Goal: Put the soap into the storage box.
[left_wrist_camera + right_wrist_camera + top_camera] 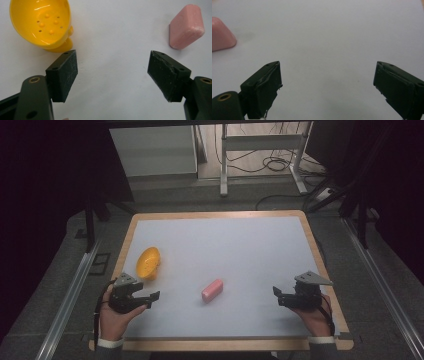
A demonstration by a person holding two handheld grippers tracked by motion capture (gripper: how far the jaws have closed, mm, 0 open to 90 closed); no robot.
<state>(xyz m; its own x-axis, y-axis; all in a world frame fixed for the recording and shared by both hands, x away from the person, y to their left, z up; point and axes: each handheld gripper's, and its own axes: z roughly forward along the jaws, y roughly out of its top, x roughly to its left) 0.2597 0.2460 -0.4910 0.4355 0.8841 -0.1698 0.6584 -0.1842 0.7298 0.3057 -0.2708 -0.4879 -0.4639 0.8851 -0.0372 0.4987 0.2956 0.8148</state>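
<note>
High view: a yellow bowl (148,262) and a pink soap bar (212,289) lie apart on the white surface (240,250). Left gripper view: the left gripper (112,72) spreads wide, empty. Right gripper view: the right gripper (327,82) also gapes wide, soap far left

This looks like a lab or test room. A wood-edged desk (220,215) with a white top stands on grey carpet (60,270) between metal rails (70,295). Behind it, loose cables (272,162) trail under a bare metal frame (260,142).
</note>
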